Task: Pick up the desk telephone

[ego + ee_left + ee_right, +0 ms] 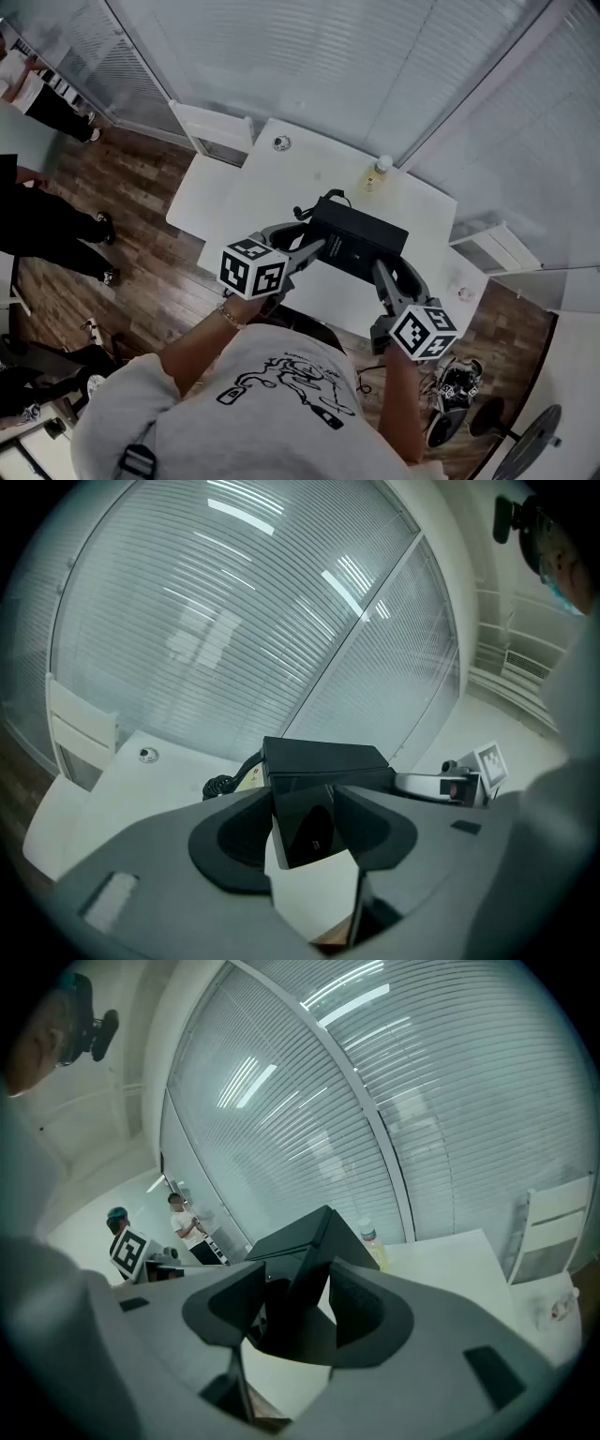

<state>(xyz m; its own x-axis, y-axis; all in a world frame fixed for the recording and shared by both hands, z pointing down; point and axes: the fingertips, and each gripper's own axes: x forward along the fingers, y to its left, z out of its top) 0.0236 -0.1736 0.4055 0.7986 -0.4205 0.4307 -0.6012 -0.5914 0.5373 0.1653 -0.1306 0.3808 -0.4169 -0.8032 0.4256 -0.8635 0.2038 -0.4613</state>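
Note:
The black desk telephone is over the middle of the white table, its coiled cord trailing off its far left corner. My left gripper is shut on the phone's near left corner; in the left gripper view the jaws press that corner of the telephone from both sides, around the left gripper. My right gripper is shut on the near right edge, and the telephone sits tilted between its jaws at the right gripper. Whether the phone is off the table I cannot tell.
A small bottle stands at the table's far edge and a small round object lies at its far left. A white chair stands left of the table. People are on the wood floor at left. Shoes lie at lower right.

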